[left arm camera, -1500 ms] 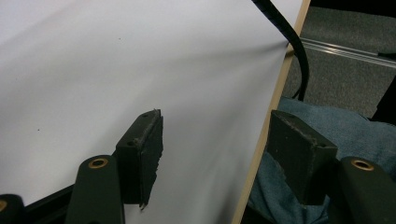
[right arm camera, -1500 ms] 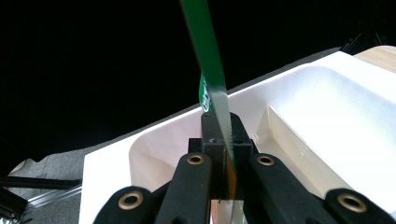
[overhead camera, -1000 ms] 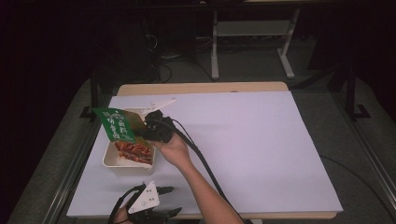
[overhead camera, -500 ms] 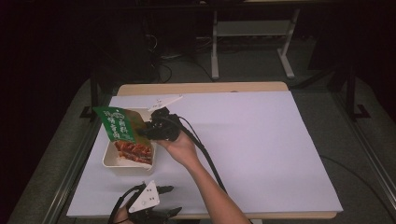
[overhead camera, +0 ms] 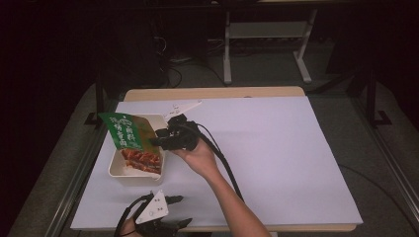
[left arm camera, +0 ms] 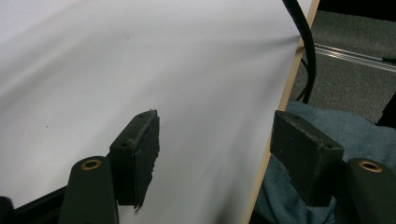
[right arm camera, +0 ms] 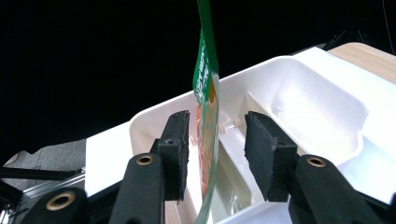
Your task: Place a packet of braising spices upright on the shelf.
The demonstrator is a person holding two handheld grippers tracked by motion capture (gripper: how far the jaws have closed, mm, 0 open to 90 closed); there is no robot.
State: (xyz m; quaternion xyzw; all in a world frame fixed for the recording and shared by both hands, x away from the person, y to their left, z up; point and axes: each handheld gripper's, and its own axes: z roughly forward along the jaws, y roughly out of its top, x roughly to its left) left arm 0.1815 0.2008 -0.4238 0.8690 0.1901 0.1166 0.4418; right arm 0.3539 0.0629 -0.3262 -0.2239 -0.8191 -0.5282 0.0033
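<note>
My right hand-held gripper (right arm camera: 212,156) has just been opening, its jaws now clear of the green film lid (overhead camera: 126,131) standing peeled above the meal tray (overhead camera: 116,170); unheld, it may flop back shut.

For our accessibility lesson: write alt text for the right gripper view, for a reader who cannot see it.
A green printed film lid stands on edge between the right gripper's two black jaws, which have just been opening and no longer press on it. Behind it sits a white food tray with an empty compartment, on a white-covered table against a dark background.
</note>
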